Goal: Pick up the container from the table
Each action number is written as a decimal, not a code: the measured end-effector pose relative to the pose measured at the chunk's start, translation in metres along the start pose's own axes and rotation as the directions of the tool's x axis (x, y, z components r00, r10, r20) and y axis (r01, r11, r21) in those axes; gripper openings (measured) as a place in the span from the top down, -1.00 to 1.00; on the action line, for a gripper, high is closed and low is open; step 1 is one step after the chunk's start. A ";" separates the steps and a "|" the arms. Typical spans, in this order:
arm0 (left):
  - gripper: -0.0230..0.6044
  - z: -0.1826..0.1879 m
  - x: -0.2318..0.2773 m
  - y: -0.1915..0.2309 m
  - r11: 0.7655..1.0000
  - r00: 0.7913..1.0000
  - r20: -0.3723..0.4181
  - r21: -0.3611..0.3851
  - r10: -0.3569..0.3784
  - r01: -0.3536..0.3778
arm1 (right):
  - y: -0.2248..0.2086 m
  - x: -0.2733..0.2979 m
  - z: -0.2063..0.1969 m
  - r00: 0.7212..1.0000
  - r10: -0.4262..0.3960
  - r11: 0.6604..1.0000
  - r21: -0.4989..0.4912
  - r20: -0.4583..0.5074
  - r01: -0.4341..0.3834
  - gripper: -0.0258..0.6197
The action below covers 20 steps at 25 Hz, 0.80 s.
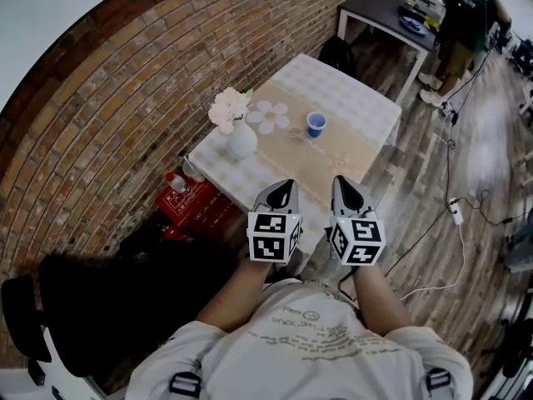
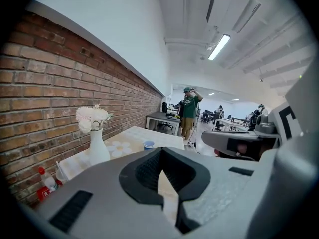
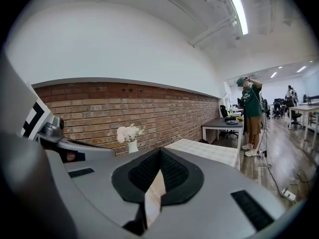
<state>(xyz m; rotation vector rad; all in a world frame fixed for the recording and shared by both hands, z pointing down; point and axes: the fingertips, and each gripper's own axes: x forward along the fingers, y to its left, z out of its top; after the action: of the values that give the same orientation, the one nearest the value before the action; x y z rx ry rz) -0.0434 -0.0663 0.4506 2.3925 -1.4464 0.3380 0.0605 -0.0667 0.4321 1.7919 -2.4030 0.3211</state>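
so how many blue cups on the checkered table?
1. The blue cup stands on the beige runner of the checkered table, right of the daisy-shaped mat and beyond the white vase. The vase could hide something small.

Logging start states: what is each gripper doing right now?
Left gripper: closed, holding nothing.
Right gripper: closed, holding nothing.

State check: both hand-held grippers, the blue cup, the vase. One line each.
left hand-held gripper: jaws shut, nothing between them
right hand-held gripper: jaws shut, nothing between them
blue cup: upright on the table, open top, no gripper on it
vase: upright on the table, flowers in it, apart from the cup
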 end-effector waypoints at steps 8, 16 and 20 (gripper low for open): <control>0.91 0.023 0.064 0.030 1.000 1.000 -0.013 0.003 -0.020 0.020 | -0.018 0.066 0.011 0.999 -0.020 0.999 -0.027 -0.033 0.019 0.92; 0.92 0.026 0.111 0.038 0.998 0.997 -0.054 0.010 -0.057 0.058 | -0.034 0.101 0.009 0.997 -0.043 0.999 -0.016 -0.059 0.042 0.92; 0.91 0.032 0.128 0.039 0.999 0.997 -0.059 0.002 -0.050 0.050 | -0.043 0.116 0.010 0.997 -0.027 1.000 -0.018 -0.073 0.026 0.92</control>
<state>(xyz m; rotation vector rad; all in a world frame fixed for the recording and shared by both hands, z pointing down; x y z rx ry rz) -0.0186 -0.1999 0.4732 2.3965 -1.3587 0.3950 0.0680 -0.1887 0.4532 1.7707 -2.3236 0.3561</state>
